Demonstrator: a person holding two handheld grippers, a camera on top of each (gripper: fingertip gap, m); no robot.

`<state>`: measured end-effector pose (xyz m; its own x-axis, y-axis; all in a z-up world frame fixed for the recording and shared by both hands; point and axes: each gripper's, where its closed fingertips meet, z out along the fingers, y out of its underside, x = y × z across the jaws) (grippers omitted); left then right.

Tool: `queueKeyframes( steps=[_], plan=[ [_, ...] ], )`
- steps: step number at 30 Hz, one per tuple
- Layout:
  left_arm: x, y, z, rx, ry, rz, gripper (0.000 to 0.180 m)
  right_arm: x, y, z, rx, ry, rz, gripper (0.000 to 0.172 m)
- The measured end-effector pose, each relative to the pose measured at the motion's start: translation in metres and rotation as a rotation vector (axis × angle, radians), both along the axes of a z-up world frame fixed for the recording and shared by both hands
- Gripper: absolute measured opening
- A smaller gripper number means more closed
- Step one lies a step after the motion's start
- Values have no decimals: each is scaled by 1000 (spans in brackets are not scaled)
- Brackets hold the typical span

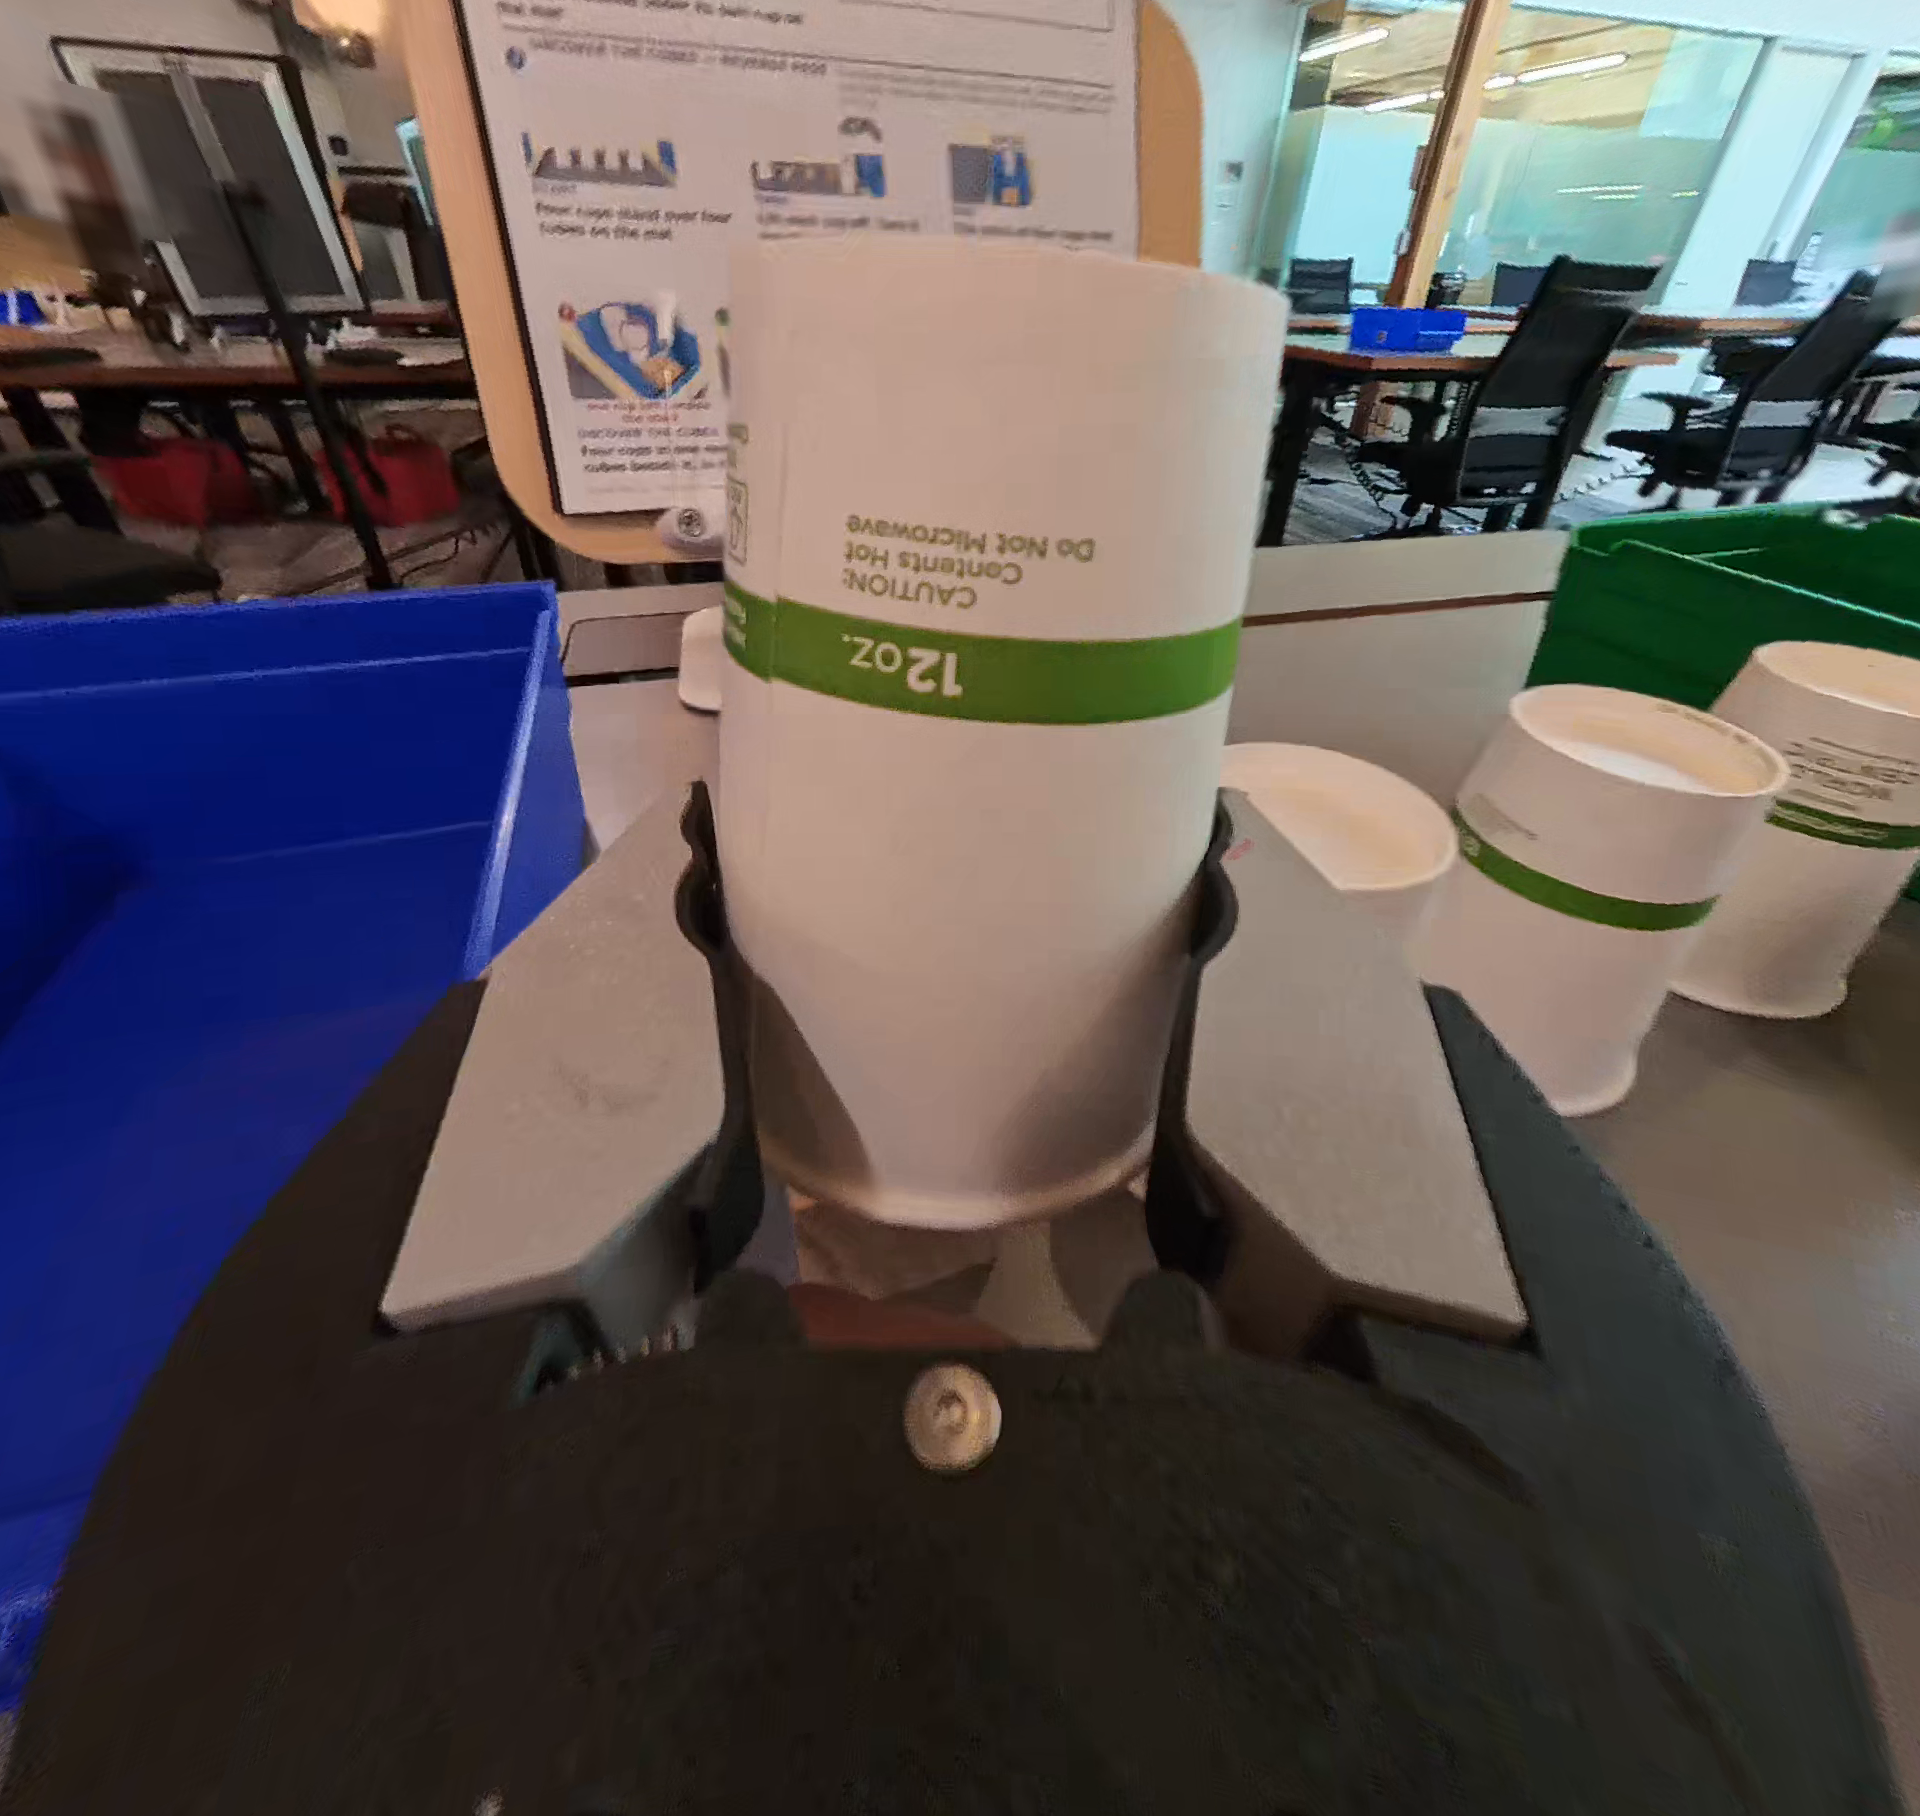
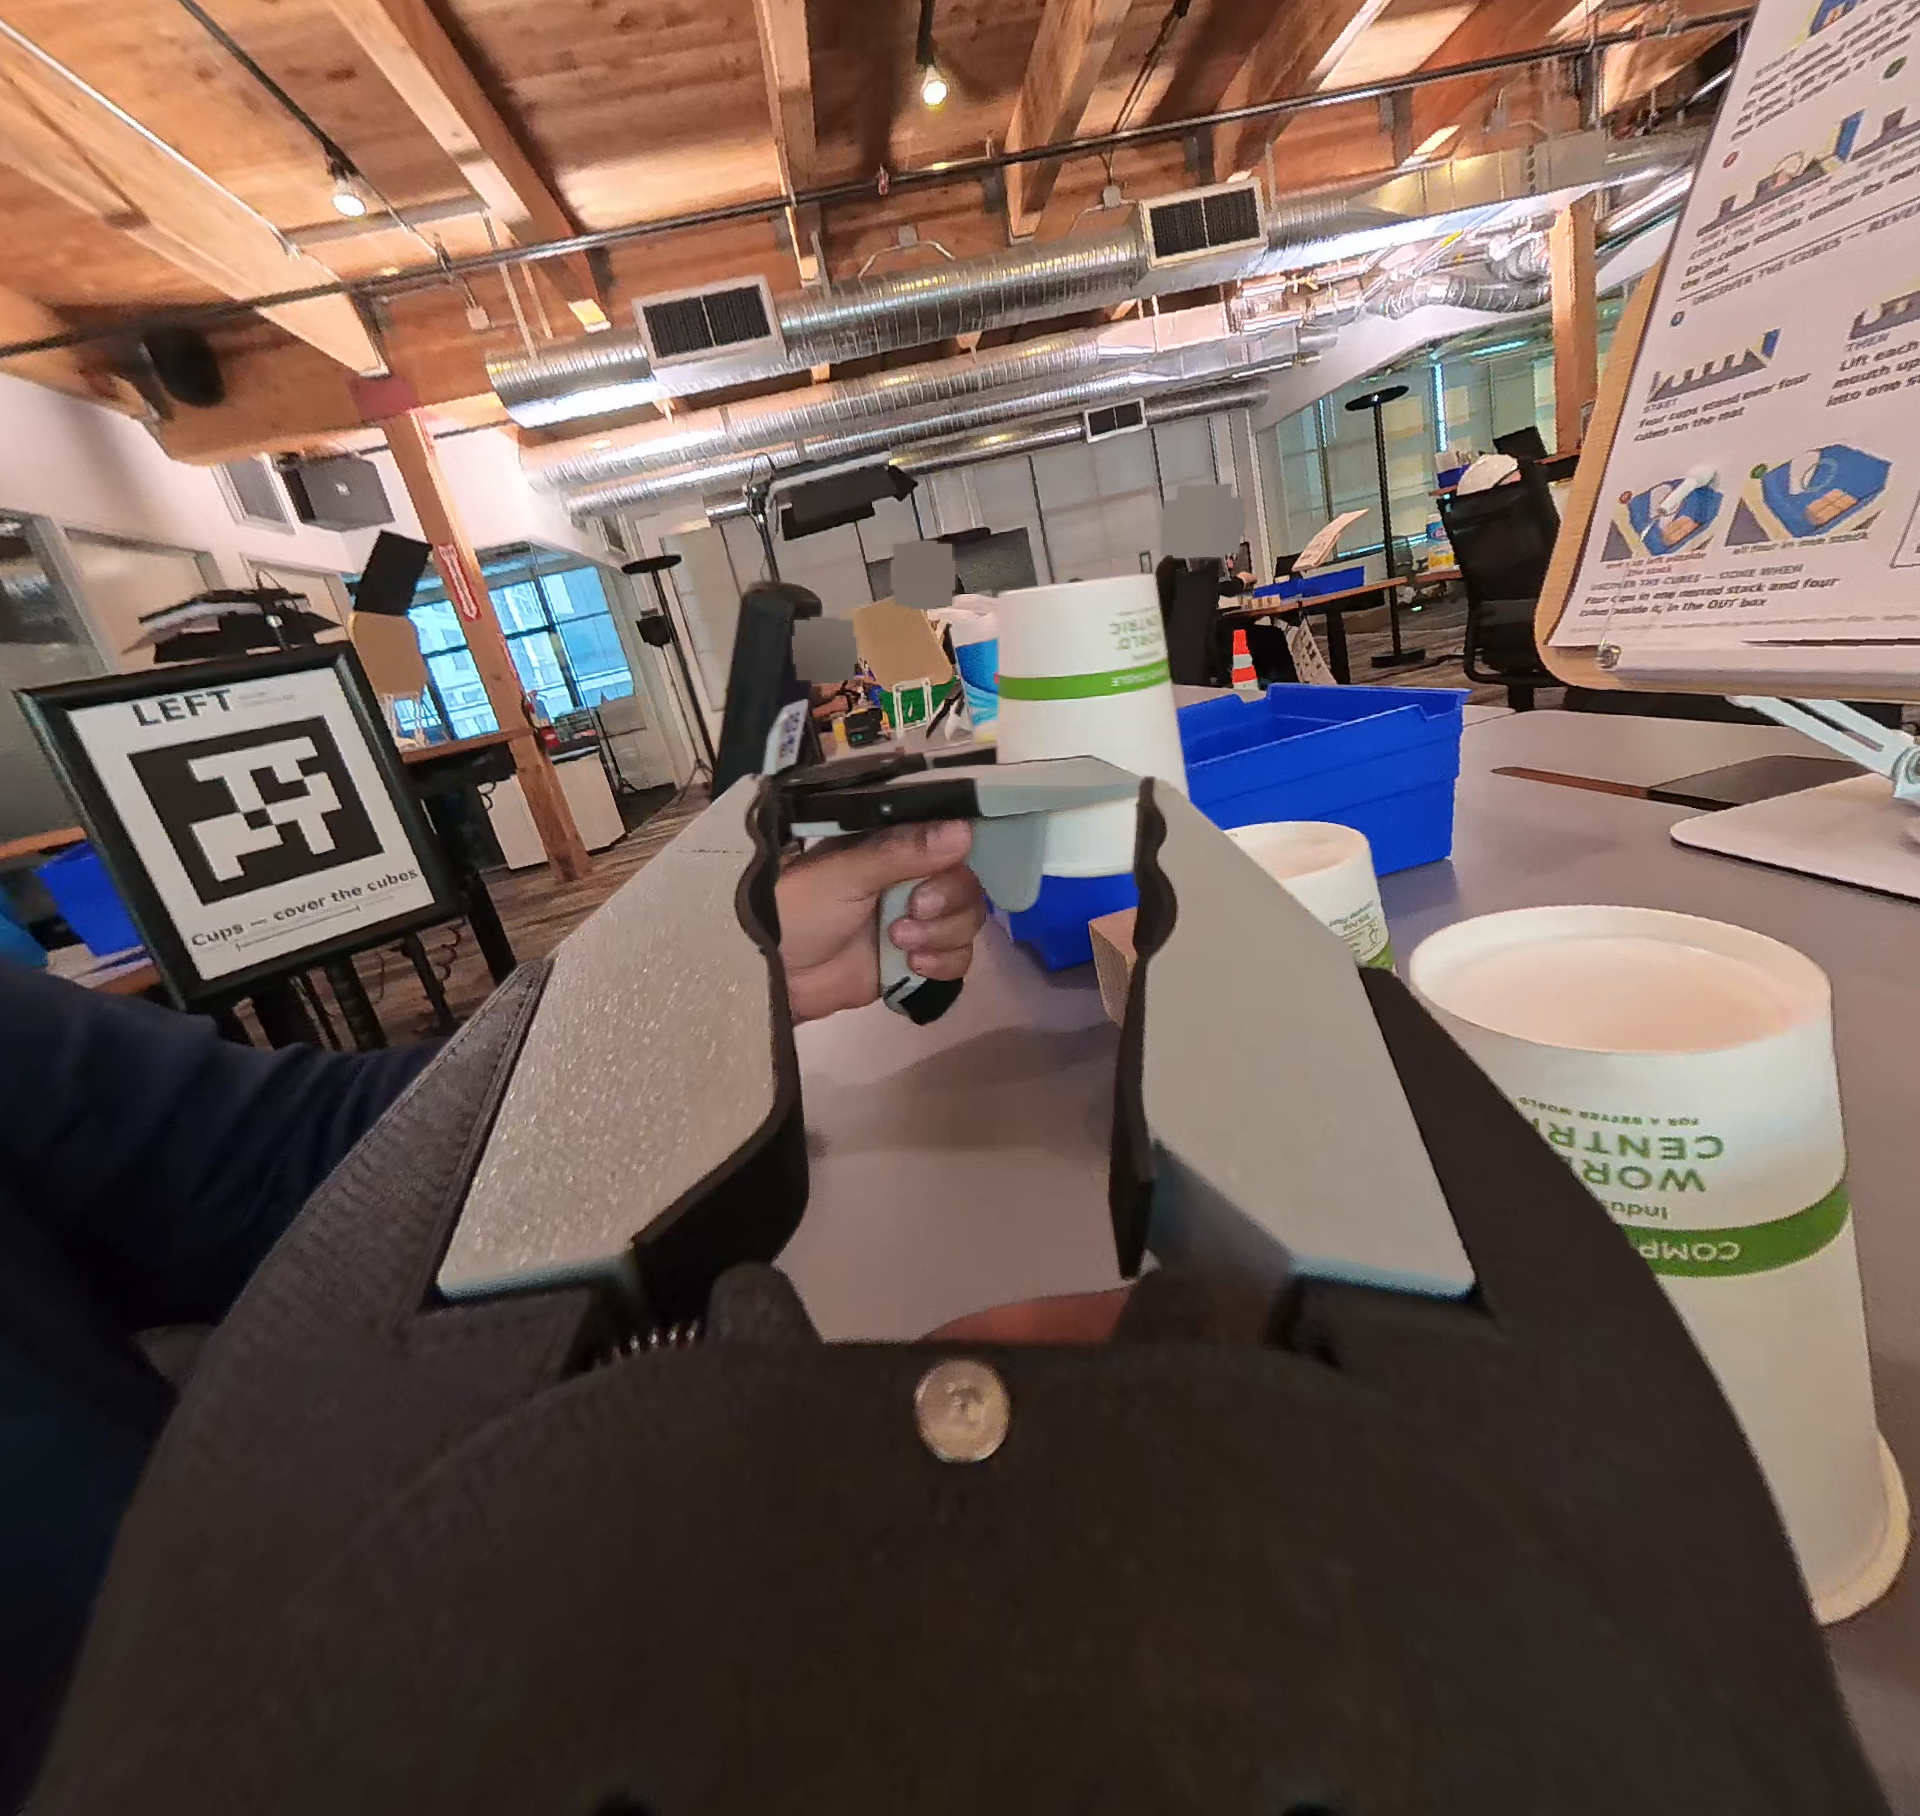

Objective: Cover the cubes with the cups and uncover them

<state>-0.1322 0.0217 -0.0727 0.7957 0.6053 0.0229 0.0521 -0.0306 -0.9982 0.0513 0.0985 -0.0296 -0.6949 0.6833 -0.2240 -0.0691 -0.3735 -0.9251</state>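
Left wrist view: left gripper clamps an upside-down white cup with a green band, black pads pressed on both sides, cup lifted off the table. Blue bin at left; three more inverted cups stand in a row at right, green bin behind. Right wrist view: right gripper jaws apart, nothing between them. A wooden cube sits uncovered on the table just past the right finger; an inverted cup stands close at right.
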Motion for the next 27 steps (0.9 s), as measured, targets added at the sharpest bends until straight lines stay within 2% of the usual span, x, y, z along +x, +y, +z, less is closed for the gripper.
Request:
queueKeyframes(
  steps=[3, 6, 8, 13, 15, 24, 27],
  plan=[
    [-21, -3, -16, 0, -38, 86, 92, 0, 1, 0, -8, -4, 0, 65],
    [-33, 0, -43, -71, -127, 104, 92, -1, 4, 1, -32, -11, 4, 64],
    [-36, 5, -58, -118, -174, 92, 93, -1, 5, 1, -40, -11, 9, 64],
    [-27, 9, -66, -127, -246, 39, 94, 0, 4, 2, -32, -6, 7, 63],
    [-19, 10, -71, -143, -287, -8, 100, 1, 5, 2, -39, -6, 8, 64],
    [-2, -23, -59, -153, -202, 8, 94, 1, 7, 4, -48, -2, 2, 64],
    [15, -27, -43, -157, -146, -11, 90, 0, 6, 3, -46, -11, 5, 64]
  ],
)
